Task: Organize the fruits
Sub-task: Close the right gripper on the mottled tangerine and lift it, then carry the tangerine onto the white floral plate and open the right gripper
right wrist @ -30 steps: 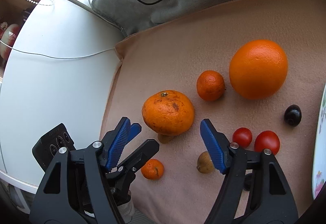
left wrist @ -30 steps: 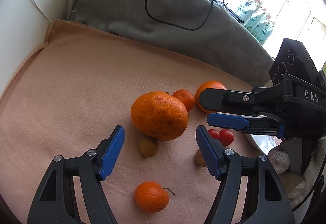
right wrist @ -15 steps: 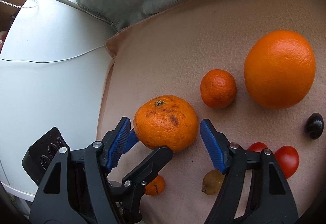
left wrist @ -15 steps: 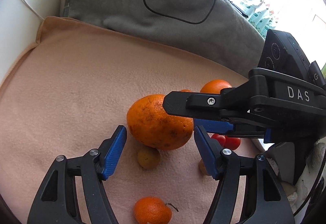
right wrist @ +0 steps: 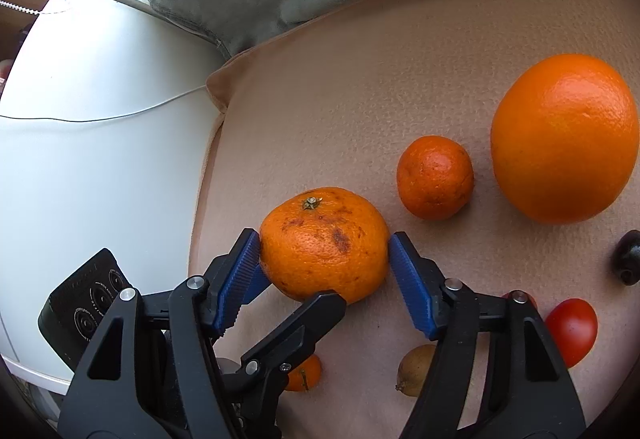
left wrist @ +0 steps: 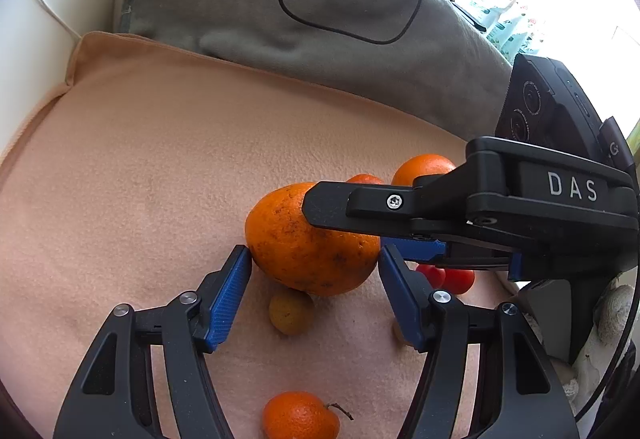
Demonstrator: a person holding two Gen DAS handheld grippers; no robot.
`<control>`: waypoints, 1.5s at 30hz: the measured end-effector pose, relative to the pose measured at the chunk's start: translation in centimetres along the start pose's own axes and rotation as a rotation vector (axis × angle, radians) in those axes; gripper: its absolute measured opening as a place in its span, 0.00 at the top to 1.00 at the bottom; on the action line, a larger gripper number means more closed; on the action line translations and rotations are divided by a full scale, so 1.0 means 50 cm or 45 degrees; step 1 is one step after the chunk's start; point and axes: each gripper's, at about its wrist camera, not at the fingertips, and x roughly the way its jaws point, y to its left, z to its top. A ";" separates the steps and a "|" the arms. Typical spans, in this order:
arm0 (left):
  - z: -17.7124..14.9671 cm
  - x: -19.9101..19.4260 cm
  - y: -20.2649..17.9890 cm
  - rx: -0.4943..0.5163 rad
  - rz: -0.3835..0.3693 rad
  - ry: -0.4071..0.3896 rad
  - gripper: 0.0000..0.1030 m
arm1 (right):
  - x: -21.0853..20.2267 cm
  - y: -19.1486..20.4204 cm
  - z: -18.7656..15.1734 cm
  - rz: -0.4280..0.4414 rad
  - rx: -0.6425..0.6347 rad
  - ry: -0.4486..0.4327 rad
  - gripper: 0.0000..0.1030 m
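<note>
On the far left of the right wrist view a white table top (right wrist: 100,167) runs beside the peach cloth (right wrist: 400,71) that carries all the fruit. A grey cushion (left wrist: 320,19) with a black cable (left wrist: 344,33) looped on it lies along the cloth's far edge.

The left gripper (left wrist: 314,259) has its blue pads spread wide on either side of the blemished orange (left wrist: 308,243), which sits on the cloth near the middle. Its left pad tip sits right at the fruit's left flank and its right pad tip close by the right flank; contact cannot be told. The right gripper (right wrist: 324,243) comes at the same blemished orange (right wrist: 326,243) from the other side, its fingers also spread, with both pad tips up against the fruit's sides; whether they press it cannot be told. One of its black fingers crosses over the top of the orange in the left wrist view.

Near the orange lies a small yellow-brown fruit (left wrist: 290,311), and nearer still a small mandarin (left wrist: 300,415) with a stem. To the right, a second yellow-brown fruit (right wrist: 416,369) shows beside the right gripper's finger. Farther right sit a medium mandarin (right wrist: 434,177), then a large smooth orange (right wrist: 564,139). At the right edge are a dark fruit (right wrist: 626,259) and, nearer, red tomatoes (right wrist: 572,331).
</note>
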 end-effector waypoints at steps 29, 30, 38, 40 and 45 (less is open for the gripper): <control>-0.017 -0.062 -0.143 0.124 -0.049 -0.097 0.36 | -0.151 -0.007 -0.049 0.002 -0.031 -0.148 0.34; -0.018 -0.063 -0.152 0.131 -0.057 -0.098 0.36 | -0.160 -0.010 -0.052 -0.002 -0.028 -0.157 0.34; -0.029 -0.052 -0.229 0.192 -0.125 -0.091 0.36 | -0.239 -0.050 -0.082 -0.032 0.002 -0.224 0.34; -0.033 -0.047 -0.247 0.204 -0.144 -0.086 0.36 | -0.264 -0.068 -0.093 -0.039 0.014 -0.240 0.34; -0.047 -0.033 -0.295 0.235 -0.195 -0.062 0.36 | -0.310 -0.102 -0.114 -0.070 0.039 -0.278 0.34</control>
